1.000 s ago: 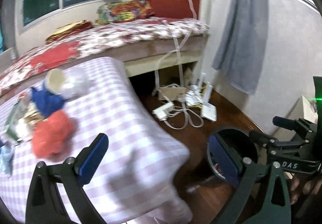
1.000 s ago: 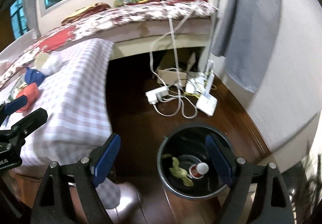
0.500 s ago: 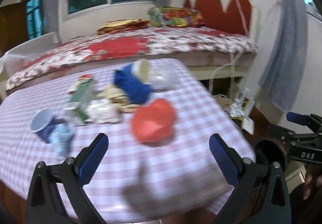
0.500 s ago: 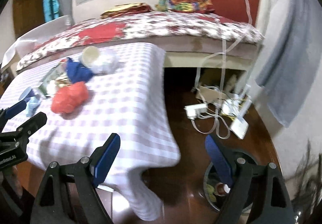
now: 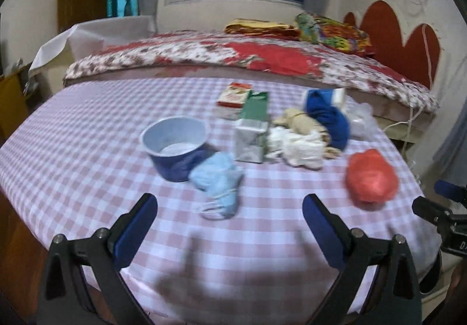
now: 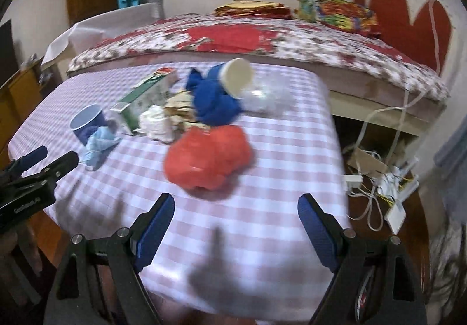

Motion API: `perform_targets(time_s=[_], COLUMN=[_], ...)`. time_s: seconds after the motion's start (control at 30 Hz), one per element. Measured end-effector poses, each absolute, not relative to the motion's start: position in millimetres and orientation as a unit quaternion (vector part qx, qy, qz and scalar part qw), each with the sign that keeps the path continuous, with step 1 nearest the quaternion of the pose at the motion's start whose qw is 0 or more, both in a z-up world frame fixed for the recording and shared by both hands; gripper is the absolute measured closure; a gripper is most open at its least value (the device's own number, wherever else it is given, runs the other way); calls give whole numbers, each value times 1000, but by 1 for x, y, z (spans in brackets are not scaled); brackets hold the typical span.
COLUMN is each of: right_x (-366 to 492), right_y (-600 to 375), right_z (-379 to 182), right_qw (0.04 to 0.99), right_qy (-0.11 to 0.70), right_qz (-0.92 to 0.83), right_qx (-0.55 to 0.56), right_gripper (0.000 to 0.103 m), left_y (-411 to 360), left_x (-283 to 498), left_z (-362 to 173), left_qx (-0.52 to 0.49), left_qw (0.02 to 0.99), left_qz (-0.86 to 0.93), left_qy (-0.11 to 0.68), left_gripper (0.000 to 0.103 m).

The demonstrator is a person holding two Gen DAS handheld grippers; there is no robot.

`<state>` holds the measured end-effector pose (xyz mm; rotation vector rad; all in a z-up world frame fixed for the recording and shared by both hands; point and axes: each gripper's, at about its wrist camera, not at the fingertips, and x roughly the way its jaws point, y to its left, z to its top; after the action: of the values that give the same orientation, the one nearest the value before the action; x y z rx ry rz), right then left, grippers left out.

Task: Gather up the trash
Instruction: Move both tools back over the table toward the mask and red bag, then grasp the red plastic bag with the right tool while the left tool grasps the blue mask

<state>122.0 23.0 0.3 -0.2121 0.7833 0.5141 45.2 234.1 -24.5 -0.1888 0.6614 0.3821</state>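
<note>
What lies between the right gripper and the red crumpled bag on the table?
Nothing: in the right wrist view only bare checked tablecloth separates the right gripper from the red crumpled bag.

Pink-and-white checked tablecloth (image 5: 87, 126), red crumpled bag (image 5: 371, 179), blue cup (image 5: 175, 147), floral red-and-white bedspread (image 5: 204, 53).

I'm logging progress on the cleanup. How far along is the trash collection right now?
Nothing on view shows as done. Nothing is in hand: the left tongs and right tongs are open and empty. Left on the checked table: red wad, blue cup, light blue mask, green carton, white tissue, blue cloth.
</note>
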Motion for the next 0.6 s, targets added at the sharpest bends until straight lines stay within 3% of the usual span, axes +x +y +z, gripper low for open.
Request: perform_targets(time_s=[0.27,0.5,0.6], right_x=[150,174,178], right_y=[63,70,70], right_z=[-19,-32,-34], right_qw=[878,870,869], right_qy=[400,419,419], right_qz=[243,246,251], right_qx=[-103,-85,-82], right_gripper=[15,15,19], left_y=[261,269,268], left_x=[66,82,85], left_z=[-46,-60,-62], left_qx=[-129,-148,-147], left_qw=[913,906,906], left_qz=[172,160,156], left_qy=[347,362,365], left_gripper=[20,27,36])
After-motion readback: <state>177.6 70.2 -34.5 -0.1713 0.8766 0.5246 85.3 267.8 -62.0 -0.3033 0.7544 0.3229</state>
